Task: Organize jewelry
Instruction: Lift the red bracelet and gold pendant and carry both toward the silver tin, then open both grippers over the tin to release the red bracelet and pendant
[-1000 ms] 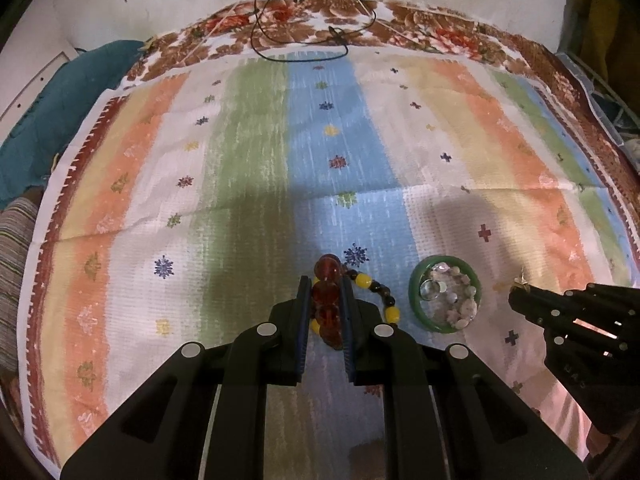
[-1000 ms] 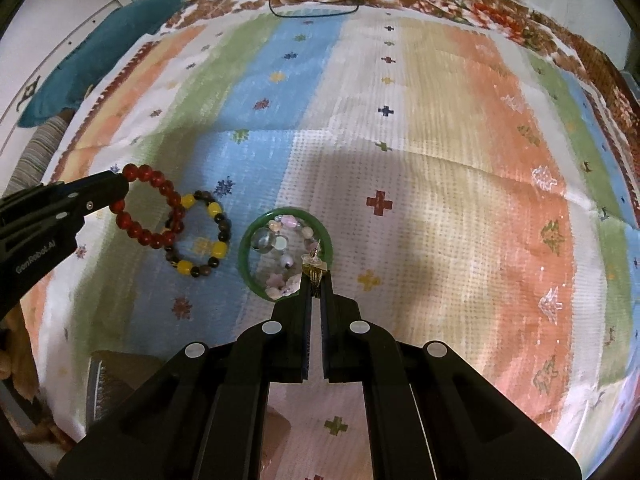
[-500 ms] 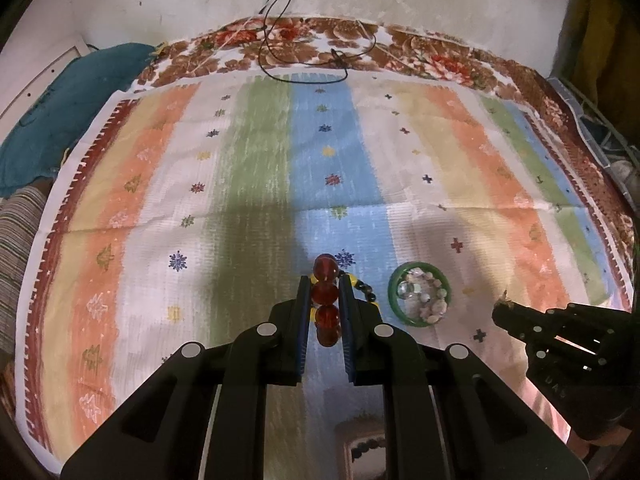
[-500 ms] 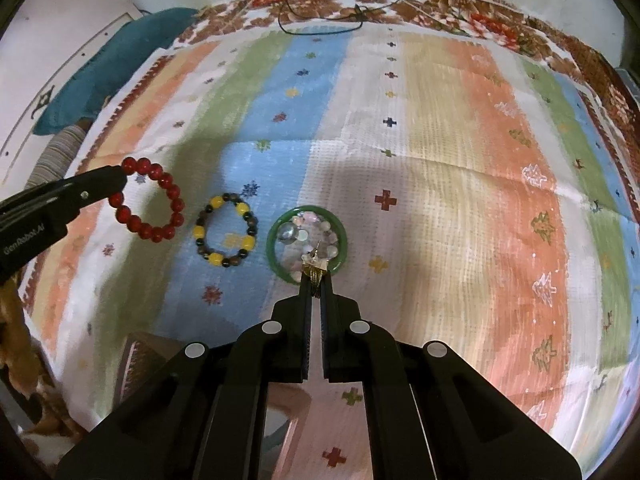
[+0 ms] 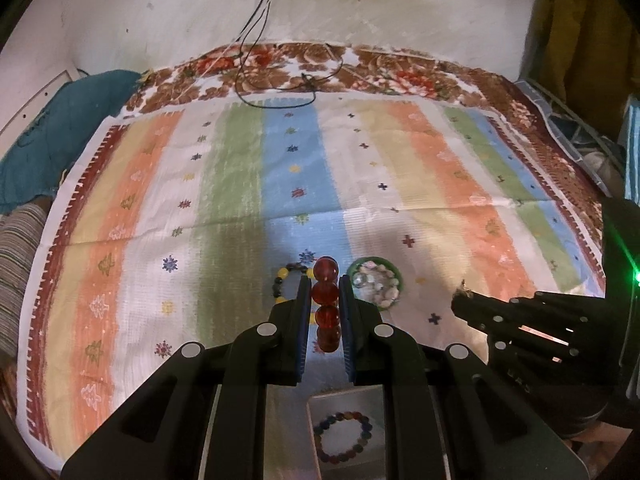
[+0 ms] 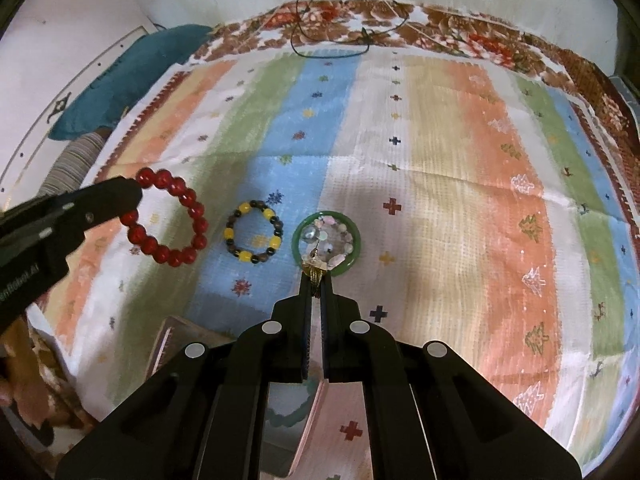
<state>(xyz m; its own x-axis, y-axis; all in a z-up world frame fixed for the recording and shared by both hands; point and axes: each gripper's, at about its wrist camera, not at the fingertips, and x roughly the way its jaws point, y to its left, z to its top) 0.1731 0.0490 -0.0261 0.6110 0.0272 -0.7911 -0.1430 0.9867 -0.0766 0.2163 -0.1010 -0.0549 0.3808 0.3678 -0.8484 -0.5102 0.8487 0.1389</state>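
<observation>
My left gripper (image 5: 324, 284) is shut on a red bead bracelet (image 5: 327, 300) and holds it above the striped cloth; it also shows in the right wrist view (image 6: 168, 218). My right gripper (image 6: 316, 276) is shut on a small gold earring (image 6: 314, 270). A yellow and dark bead bracelet (image 6: 254, 238) lies flat on the blue stripe. A green bangle (image 6: 327, 242) with a pale bead bracelet inside it lies just right of it. A box (image 5: 348, 428) below my left gripper holds a multicoloured bead bracelet.
The striped cloth (image 5: 440, 184) covers a bed with a brown floral border. A black cable (image 5: 280, 92) lies at the far edge. A teal cushion (image 6: 120, 80) sits at the far left. The box's open lid (image 6: 176, 344) stands near my right gripper.
Both grippers have pulled back and risen from the cloth with their loads. The red bracelet now hangs clear of the yellow one, and the box has come into view.
</observation>
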